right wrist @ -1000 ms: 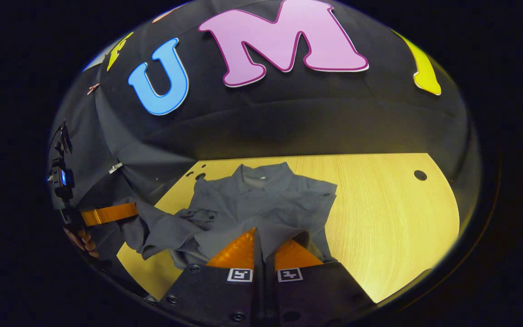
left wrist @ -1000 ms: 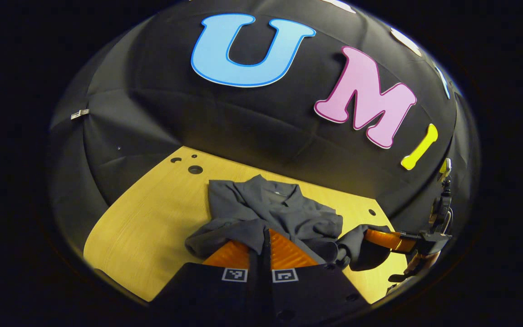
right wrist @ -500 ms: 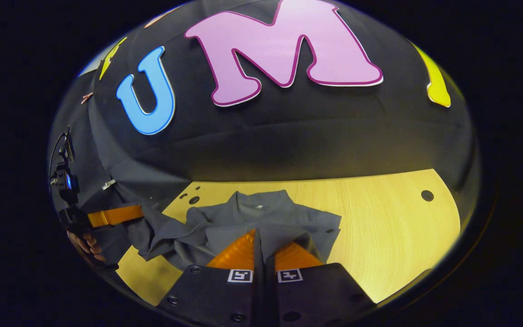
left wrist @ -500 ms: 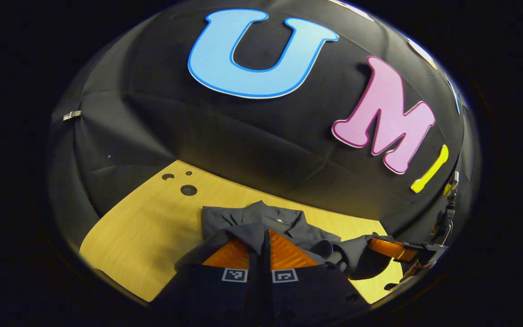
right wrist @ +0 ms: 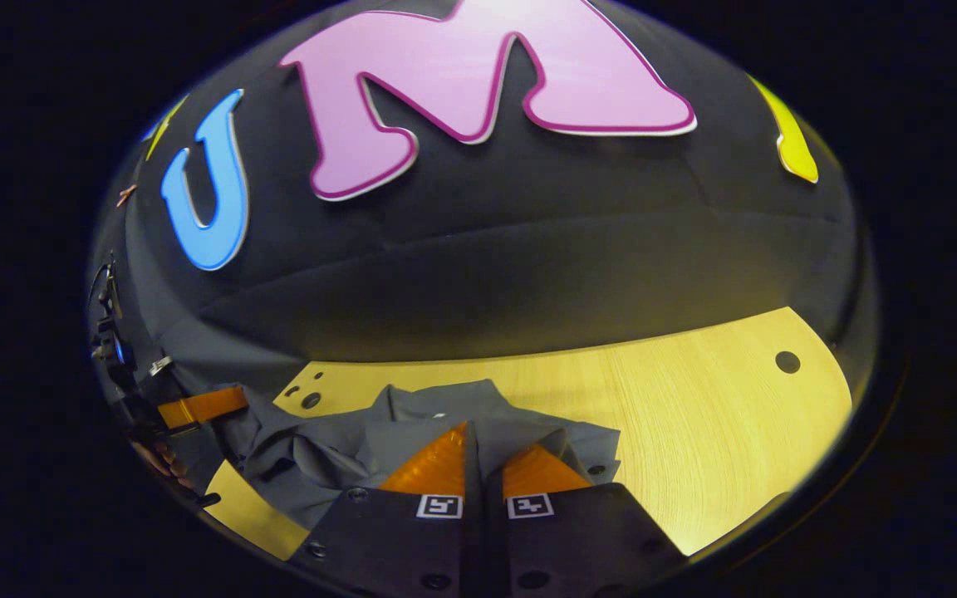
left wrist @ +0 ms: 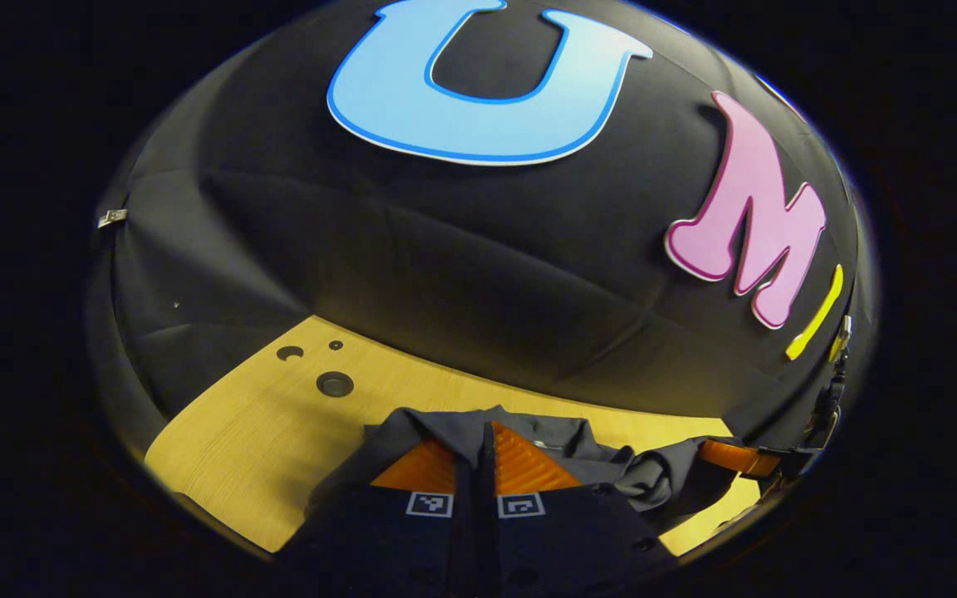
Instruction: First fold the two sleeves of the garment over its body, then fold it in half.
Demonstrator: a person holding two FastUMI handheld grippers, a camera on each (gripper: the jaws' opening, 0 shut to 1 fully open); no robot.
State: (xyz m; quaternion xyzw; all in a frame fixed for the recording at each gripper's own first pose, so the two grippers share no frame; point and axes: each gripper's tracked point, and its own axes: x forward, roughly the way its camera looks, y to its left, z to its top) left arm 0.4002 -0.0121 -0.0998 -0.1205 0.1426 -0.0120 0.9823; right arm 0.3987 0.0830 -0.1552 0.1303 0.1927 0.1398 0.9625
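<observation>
A dark grey collared garment [left wrist: 561,448] lies on the wooden table [left wrist: 246,432], with its collar toward the wall. My left gripper [left wrist: 485,432] is shut on the garment's lower hem, which drapes over its fingers. In the right gripper view the same garment [right wrist: 337,448] is bunched, its collar [right wrist: 437,403] toward the wall. My right gripper [right wrist: 472,432] is shut on the hem too, with cloth folded over both fingers. The right gripper [left wrist: 740,458] shows at the far right of the left gripper view, the left gripper [right wrist: 196,407] at the far left of the right gripper view.
The black cloth wall rises close behind the table's far edge. Round holes [left wrist: 334,384] sit in the table's far left corner, and another hole [right wrist: 787,362] at the far right. Bare wood [right wrist: 694,440] extends to the right of the garment. A hand [right wrist: 164,458] holds the left gripper.
Both grippers have carried the hem forward toward the collar, so the garment has doubled over on itself and the wall looms closer in both views.
</observation>
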